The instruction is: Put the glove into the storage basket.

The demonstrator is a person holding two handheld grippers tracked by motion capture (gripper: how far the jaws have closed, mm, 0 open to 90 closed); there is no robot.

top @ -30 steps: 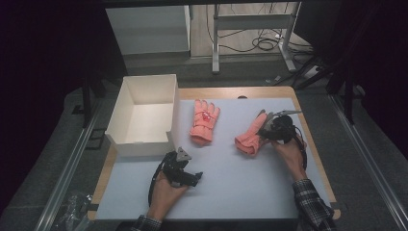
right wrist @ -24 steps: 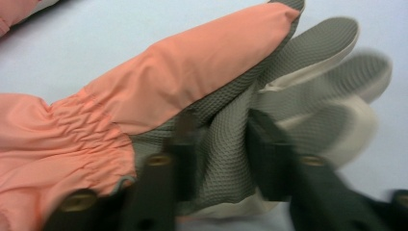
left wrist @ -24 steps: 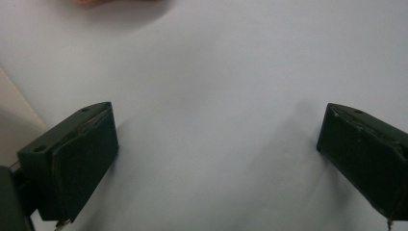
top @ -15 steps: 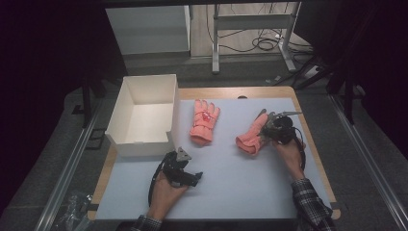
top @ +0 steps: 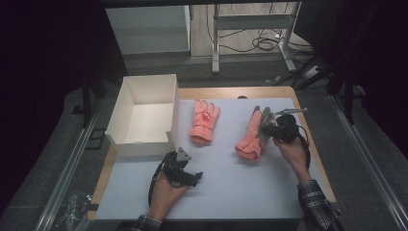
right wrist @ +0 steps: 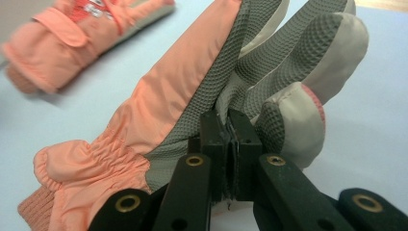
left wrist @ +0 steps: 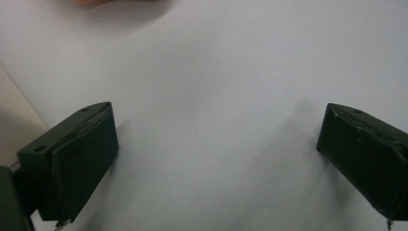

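Pale blue table mat, dark room; right gripper clamps glove at three o'clock, left gripper gapes.

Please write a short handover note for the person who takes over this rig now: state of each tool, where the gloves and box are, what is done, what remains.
Right tool: shut on the right glove, pinching its grey palm fabric; the finger end looks raised, the cuff low on the mat.
Left tool: open, nothing between its jaws, over bare mat near the box.
Other glove: flat on the mat beside the white box.
Done: right glove gripped.
Left, probably: move both gloves into the box; neither is in it yet.
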